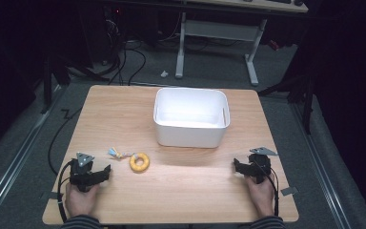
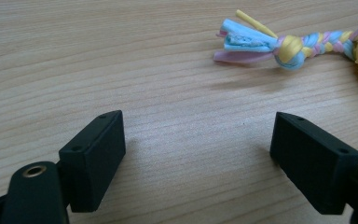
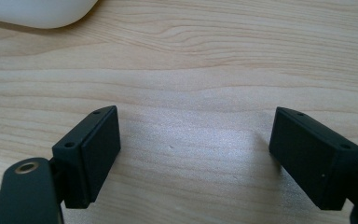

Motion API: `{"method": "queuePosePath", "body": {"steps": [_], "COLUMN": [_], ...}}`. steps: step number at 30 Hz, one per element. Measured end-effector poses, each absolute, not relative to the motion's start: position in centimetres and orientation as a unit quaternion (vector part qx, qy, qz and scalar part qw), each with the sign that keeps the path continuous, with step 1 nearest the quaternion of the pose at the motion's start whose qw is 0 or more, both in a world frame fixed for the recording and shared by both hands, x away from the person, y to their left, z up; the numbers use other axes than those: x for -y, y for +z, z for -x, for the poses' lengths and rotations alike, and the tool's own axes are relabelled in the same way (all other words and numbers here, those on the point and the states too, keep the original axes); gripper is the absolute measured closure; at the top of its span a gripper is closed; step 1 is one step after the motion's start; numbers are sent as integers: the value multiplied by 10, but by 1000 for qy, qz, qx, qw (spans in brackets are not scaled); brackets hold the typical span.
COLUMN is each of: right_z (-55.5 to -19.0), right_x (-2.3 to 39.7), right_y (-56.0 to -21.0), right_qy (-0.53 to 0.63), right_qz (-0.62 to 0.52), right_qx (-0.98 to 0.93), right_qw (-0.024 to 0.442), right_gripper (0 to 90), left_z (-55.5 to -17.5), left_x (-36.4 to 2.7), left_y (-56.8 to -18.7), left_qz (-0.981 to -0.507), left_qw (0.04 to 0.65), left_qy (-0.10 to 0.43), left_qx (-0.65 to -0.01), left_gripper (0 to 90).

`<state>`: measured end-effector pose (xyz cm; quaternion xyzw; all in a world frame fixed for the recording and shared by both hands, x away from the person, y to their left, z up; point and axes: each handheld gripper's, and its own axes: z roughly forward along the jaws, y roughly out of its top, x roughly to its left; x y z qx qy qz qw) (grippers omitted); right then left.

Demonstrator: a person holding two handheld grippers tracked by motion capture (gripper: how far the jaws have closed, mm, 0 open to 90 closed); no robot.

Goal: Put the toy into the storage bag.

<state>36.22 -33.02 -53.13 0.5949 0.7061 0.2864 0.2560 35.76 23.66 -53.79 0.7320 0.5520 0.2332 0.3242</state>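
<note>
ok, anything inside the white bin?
The white bin looks empty: bare white floor and inner walls in the high view. The strip of floor just behind its near wall is hidden by that wall. The yellow ring toy lies outside, on the table.

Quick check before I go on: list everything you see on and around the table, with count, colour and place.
Bin: one, white, open-topped, at the middle of the table toward the far side; nothing visible inside.
Ring toy: one, yellow ring with a braided pastel rope tail of blue, pink and yellow, lying in front of the bin toward the left.
Table: one, light wood.
Desk frame: one, white legs, on the floor beyond the table.
Cables: several, black, on the grey floor at the far left.
Left tongs: one, black, open, near the toy, held at the near left.
Right tongs: one, black, open, held at the near right.
Hands: two, at the near edge.
</note>
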Motion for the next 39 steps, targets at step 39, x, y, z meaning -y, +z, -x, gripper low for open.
{"method": "queuePosePath", "body": {"steps": [39], "right_z": [-359], "right_x": [330], "right_y": [-531], "right_qy": [290], "right_qz": [-591], "right_qx": [-708], "right_qw": [255], "right_gripper": [187], "left_z": [-353], "left_x": [-244], "left_y": [-533], "left_qz": [-729], "left_qw": [328], "left_qy": [204], "left_qx": [-565], "left_gripper": [158]}}
